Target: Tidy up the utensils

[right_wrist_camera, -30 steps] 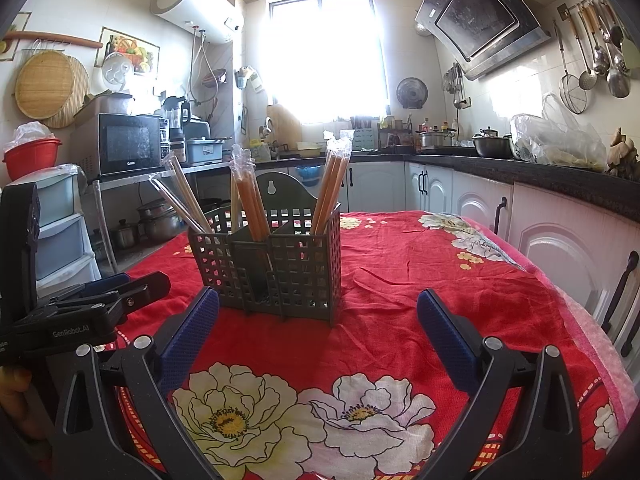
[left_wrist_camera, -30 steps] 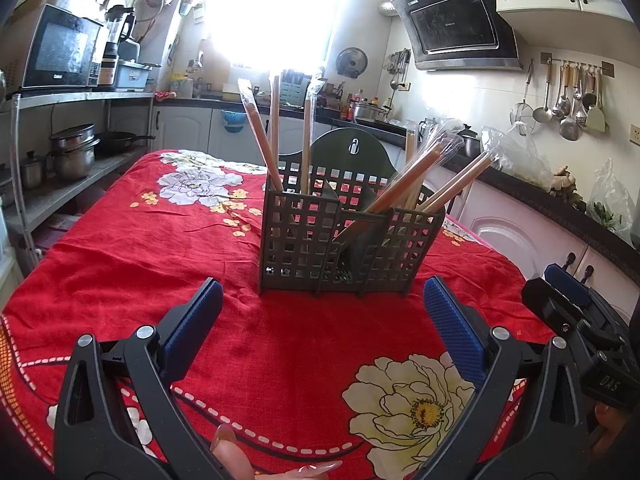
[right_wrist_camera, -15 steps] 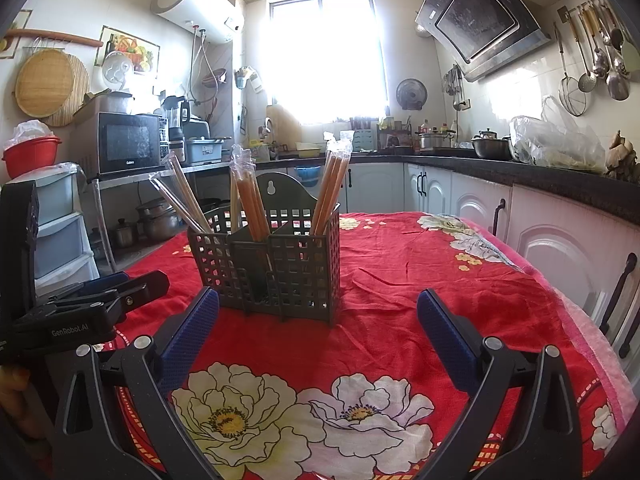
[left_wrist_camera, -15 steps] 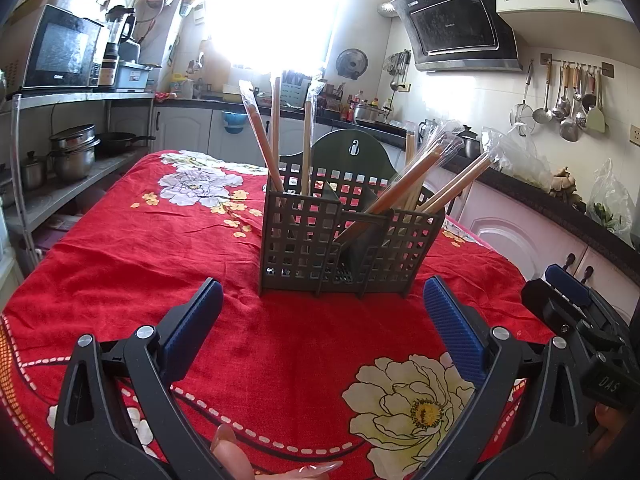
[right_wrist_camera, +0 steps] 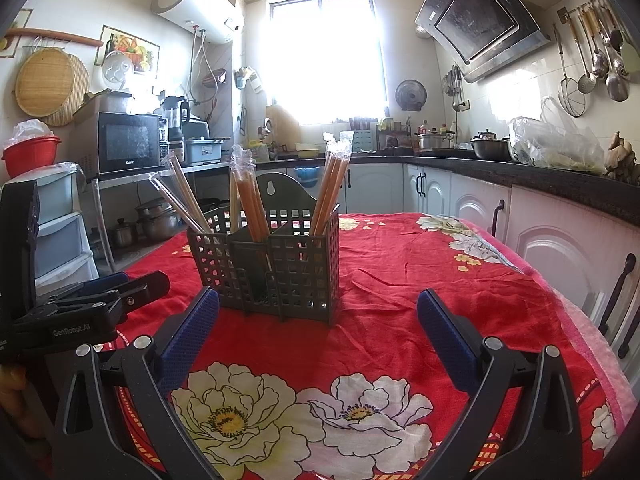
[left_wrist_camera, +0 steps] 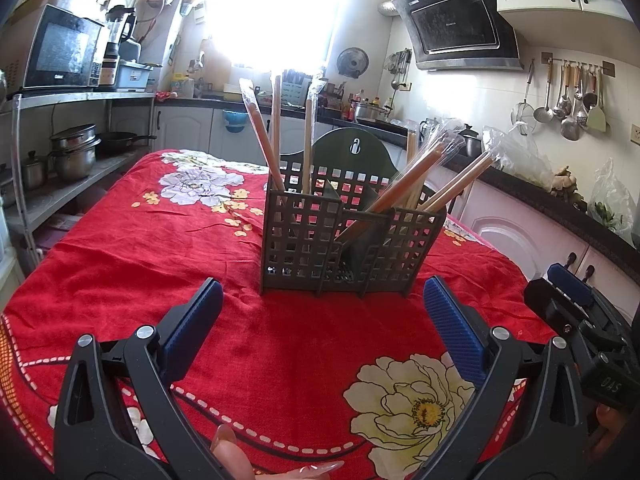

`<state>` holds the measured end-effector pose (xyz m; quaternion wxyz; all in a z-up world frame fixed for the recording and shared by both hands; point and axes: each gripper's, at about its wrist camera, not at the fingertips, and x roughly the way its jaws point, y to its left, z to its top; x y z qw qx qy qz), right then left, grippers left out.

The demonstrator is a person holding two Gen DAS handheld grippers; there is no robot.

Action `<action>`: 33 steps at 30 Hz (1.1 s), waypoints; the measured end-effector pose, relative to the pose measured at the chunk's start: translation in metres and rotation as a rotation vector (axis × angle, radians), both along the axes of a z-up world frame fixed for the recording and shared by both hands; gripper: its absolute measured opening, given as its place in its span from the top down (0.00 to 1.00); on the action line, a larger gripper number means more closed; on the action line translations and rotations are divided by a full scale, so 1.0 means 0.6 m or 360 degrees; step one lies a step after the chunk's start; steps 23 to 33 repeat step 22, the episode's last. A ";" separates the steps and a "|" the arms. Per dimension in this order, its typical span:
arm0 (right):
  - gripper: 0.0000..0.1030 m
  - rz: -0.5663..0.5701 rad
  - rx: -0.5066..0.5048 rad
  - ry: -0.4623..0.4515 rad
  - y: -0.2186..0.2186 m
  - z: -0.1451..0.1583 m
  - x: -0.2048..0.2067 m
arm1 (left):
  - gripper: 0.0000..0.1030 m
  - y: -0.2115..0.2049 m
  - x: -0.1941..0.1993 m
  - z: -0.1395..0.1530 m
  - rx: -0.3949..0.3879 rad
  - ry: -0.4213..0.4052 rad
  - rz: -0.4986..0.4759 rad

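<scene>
A dark grey slotted utensil holder [left_wrist_camera: 344,248] stands on the red flowered tablecloth [left_wrist_camera: 160,248]; it also shows in the right wrist view [right_wrist_camera: 272,268]. Several plastic-wrapped pairs of wooden chopsticks [left_wrist_camera: 404,184] lean in its compartments, also seen in the right wrist view [right_wrist_camera: 250,204]. My left gripper [left_wrist_camera: 322,320] is open and empty, just short of the holder. My right gripper [right_wrist_camera: 318,324] is open and empty, in front of the holder. Each gripper shows at the edge of the other's view: the right one [left_wrist_camera: 580,312], the left one [right_wrist_camera: 100,300].
The tablecloth [right_wrist_camera: 400,288] covers the whole table. Kitchen counter and white cabinets [right_wrist_camera: 560,232] run along the right. A metal shelf with pots [left_wrist_camera: 72,152] and a microwave [left_wrist_camera: 60,56] stands at the left. White plastic drawers [right_wrist_camera: 60,224] stand beside the table.
</scene>
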<state>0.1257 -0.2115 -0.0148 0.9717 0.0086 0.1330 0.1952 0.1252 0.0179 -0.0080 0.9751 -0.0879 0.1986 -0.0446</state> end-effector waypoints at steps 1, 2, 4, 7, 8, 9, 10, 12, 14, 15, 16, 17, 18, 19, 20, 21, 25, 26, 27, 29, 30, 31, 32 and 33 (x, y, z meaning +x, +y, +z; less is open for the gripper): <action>0.06 0.0000 0.0001 -0.0001 0.000 0.000 0.000 | 0.10 0.000 0.000 -0.001 -0.0002 0.0000 -0.0002; 0.06 0.0000 0.0001 -0.0001 0.000 0.000 0.000 | 0.10 0.000 0.000 0.000 0.0002 0.0001 -0.0002; 0.06 -0.0002 0.0000 -0.0001 0.000 0.000 0.000 | 0.10 0.000 0.002 0.000 0.0010 0.0011 0.0005; 0.06 -0.0003 0.0000 -0.0002 -0.001 -0.001 0.000 | 0.10 0.001 0.005 -0.002 0.0016 0.0033 0.0022; 0.06 -0.0003 0.0000 -0.0002 -0.001 -0.001 0.000 | 0.10 0.003 0.005 -0.002 0.0009 0.0037 0.0026; 0.06 -0.0003 0.0000 -0.0001 -0.001 -0.001 0.000 | 0.10 0.006 0.006 -0.003 0.0001 0.0041 0.0037; 0.06 -0.0005 -0.0001 0.0005 -0.003 -0.001 0.000 | 0.10 0.007 0.006 -0.003 -0.0007 0.0046 0.0043; 0.06 -0.0011 -0.0003 0.0035 -0.008 0.000 0.005 | 0.10 0.013 0.007 -0.002 -0.0017 0.0090 0.0060; 0.06 -0.0043 -0.0010 0.0117 -0.026 0.005 0.022 | 0.10 0.035 0.013 0.004 0.0004 0.0189 0.0117; 0.06 -0.0099 -0.0036 0.0180 -0.044 0.010 0.041 | 0.10 0.054 0.022 0.007 0.0020 0.0263 0.0172; 0.06 -0.0176 -0.0069 0.0243 -0.063 0.013 0.061 | 0.10 0.070 0.026 0.010 0.0012 0.0297 0.0202; 0.06 -0.0263 -0.0115 0.0327 -0.082 0.013 0.085 | 0.10 0.101 0.035 0.013 0.0003 0.0351 0.0260; 0.06 -0.0312 -0.0151 0.0394 -0.097 0.012 0.104 | 0.10 0.133 0.045 0.014 0.0003 0.0408 0.0331; 0.06 -0.0401 -0.0197 0.0509 -0.126 0.007 0.139 | 0.10 0.158 0.054 0.013 0.0014 0.0445 0.0386; 0.06 -0.0457 -0.0218 0.0586 -0.148 0.001 0.165 | 0.10 0.187 0.068 0.009 0.0048 0.0510 0.0471; 0.06 -0.0517 -0.0262 0.0698 -0.175 -0.010 0.202 | 0.10 0.206 0.078 0.005 0.0070 0.0554 0.0522; 0.06 -0.0571 -0.0307 0.0770 -0.193 -0.021 0.230 | 0.10 0.235 0.096 -0.006 0.0077 0.0597 0.0576; 0.06 -0.0571 -0.0307 0.0770 -0.193 -0.021 0.230 | 0.10 0.235 0.096 -0.006 0.0077 0.0597 0.0576; 0.06 -0.0571 -0.0307 0.0770 -0.193 -0.021 0.230 | 0.10 0.235 0.096 -0.006 0.0077 0.0597 0.0576; 0.06 -0.0571 -0.0307 0.0770 -0.193 -0.021 0.230 | 0.10 0.235 0.096 -0.006 0.0077 0.0597 0.0576; 0.06 -0.0571 -0.0307 0.0770 -0.193 -0.021 0.230 | 0.10 0.235 0.096 -0.006 0.0077 0.0597 0.0576; 0.06 -0.0571 -0.0307 0.0770 -0.193 -0.021 0.230 | 0.10 0.235 0.096 -0.006 0.0077 0.0597 0.0576; 0.06 -0.0571 -0.0307 0.0770 -0.193 -0.021 0.230 | 0.10 0.235 0.096 -0.006 0.0077 0.0597 0.0576; 0.06 -0.0571 -0.0307 0.0770 -0.193 -0.021 0.230 | 0.10 0.235 0.096 -0.006 0.0077 0.0597 0.0576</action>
